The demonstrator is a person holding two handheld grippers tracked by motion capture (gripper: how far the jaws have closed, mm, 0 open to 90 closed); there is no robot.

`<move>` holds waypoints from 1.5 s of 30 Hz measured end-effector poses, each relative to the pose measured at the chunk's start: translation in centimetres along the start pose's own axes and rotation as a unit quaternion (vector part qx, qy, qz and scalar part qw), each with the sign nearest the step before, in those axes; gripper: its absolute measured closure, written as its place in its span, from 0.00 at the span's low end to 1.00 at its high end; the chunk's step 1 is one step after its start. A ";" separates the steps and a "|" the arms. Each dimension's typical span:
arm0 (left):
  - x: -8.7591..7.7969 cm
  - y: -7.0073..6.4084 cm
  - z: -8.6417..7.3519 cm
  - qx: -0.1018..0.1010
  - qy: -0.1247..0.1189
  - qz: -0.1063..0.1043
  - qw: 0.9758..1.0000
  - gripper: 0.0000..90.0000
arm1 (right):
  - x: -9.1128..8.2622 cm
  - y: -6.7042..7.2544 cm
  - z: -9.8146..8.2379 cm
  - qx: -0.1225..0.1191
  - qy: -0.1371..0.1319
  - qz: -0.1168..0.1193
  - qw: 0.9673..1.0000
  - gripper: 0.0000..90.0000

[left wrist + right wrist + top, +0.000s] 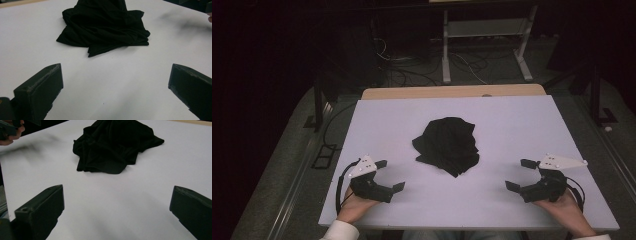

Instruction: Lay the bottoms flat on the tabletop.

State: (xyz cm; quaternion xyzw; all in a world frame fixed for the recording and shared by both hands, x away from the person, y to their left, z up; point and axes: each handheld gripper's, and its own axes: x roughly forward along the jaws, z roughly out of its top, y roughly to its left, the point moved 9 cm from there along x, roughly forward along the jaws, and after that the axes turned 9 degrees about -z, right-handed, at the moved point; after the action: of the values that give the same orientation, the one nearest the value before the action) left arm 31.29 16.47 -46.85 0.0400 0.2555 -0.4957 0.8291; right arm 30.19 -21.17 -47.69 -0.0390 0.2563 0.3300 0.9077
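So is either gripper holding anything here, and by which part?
Nothing is held. The left gripper and right gripper both stand open over the white table, apart from the crumpled black cloth lying between them.

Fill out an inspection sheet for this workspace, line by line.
Surface: white tabletop, a wooden strip along its far edge.
Job's things: crumpled black cloth heaped mid-table, apart from both grippers.
Clutter: nothing seen on the table.
Grippers: left gripper and right gripper near the front edge, jaws wide open, nothing between them.
Cables: black cable loops from the left gripper; floor cables tangled beyond the table.
Surroundings: dark room, white metal stand behind.
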 end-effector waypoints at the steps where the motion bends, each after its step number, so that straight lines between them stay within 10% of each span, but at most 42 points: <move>1: 0.0 0.0 0.0 0.000 0.000 0.000 1.000 0.00 | 0.0 0.1 0.0 -0.001 0.000 0.001 1.000 0.00; 45: 0.5 -0.1 2.3 0.031 0.032 0.005 0.999 0.00 | 0.4 0.6 2.7 -0.020 0.022 -0.005 1.000 0.00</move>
State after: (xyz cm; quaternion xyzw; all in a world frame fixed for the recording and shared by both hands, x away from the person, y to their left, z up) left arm 32.27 15.33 -45.05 0.0832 0.2664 -0.4978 0.8211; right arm 31.30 -19.85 -45.47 -0.0661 0.2695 0.3300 0.9023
